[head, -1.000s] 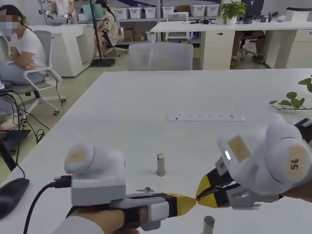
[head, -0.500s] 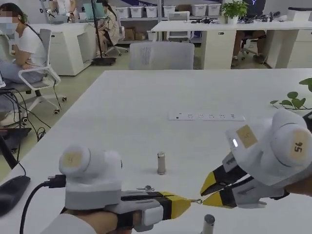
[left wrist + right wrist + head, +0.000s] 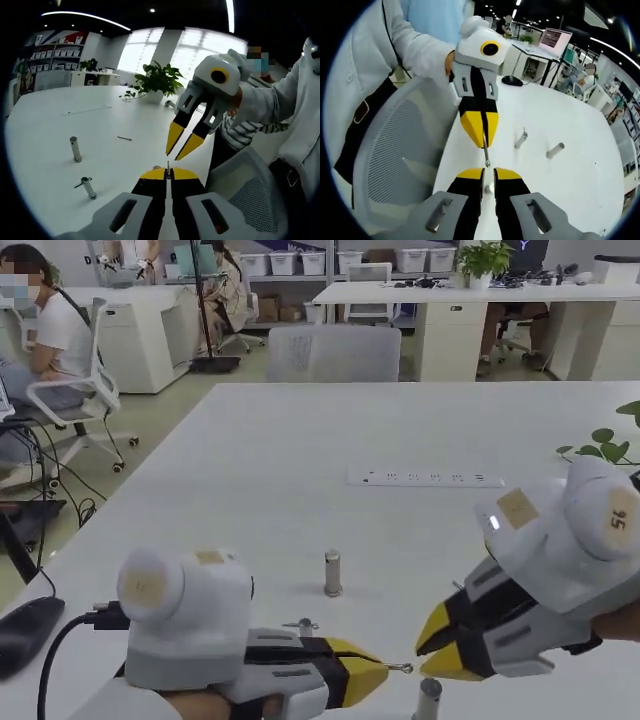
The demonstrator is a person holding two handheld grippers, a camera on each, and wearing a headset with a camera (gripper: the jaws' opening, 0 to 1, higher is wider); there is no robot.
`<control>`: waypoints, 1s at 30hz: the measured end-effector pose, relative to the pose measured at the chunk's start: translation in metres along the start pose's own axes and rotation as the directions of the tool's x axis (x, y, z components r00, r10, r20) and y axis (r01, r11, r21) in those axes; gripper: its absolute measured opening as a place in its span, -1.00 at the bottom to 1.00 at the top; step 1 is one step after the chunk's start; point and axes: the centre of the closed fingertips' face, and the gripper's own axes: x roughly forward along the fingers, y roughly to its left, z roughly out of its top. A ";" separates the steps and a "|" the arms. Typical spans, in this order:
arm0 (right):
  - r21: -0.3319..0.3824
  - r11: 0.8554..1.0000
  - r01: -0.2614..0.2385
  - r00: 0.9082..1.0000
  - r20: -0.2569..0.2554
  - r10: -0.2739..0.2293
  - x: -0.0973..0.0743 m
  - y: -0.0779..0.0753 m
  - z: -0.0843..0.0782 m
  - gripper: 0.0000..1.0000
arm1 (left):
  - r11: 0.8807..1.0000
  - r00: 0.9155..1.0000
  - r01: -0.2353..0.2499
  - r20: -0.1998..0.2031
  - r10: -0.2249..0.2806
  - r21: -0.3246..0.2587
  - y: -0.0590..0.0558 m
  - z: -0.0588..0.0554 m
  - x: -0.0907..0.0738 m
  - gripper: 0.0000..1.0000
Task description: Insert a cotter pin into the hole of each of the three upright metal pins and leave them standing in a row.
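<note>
One white office table (image 3: 300, 470); left tongs (image 3: 384, 672) pinch cotter pin (image 3: 400, 668), right tongs (image 3: 422, 657) parted

Left tongs (image 3: 385, 672): white boxy shell, rounded drum on top, round tan sticker, black and grey jaw arms, yellow tips. Black cable (image 3: 95, 618) plugged into left side of shell. Right tongs (image 3: 425, 652): same white shell, yellow tips on black, square tan sticker, round tan sticker with two-digit number, small lit indicator. White coat sleeve (image 3: 395, 55) behind left tongs, white sleeve behind right tongs.
</note>
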 end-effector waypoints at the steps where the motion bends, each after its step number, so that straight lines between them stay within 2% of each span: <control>1: 0.006 1.000 -0.007 1.000 0.003 0.007 0.000 0.001 0.000 -0.81 | 1.000 1.000 0.004 0.000 -0.004 0.013 0.000 0.000 0.000 -1.00; 7: 0.019 0.999 -0.035 0.999 0.018 0.035 0.002 0.006 0.000 -0.81 | 0.993 0.999 0.033 -0.013 -0.032 0.110 -0.008 0.000 0.002 -1.00; 12: 0.040 0.997 -0.058 0.997 0.050 0.056 0.001 0.010 0.003 -0.81 | 0.990 0.999 0.047 -0.012 -0.046 0.129 -0.010 0.000 0.002 -1.00; 16: 0.044 0.996 -0.080 0.994 0.073 0.077 0.001 0.014 0.005 -0.81 | 0.982 0.997 0.078 -0.004 -0.078 0.170 -0.017 0.002 0.001 -1.00; 30: 0.012 0.993 -0.115 0.989 0.100 0.113 0.001 0.027 0.009 -0.89 | 0.972 0.992 0.124 -0.008 -0.125 0.201 -0.024 0.000 -0.001 -1.00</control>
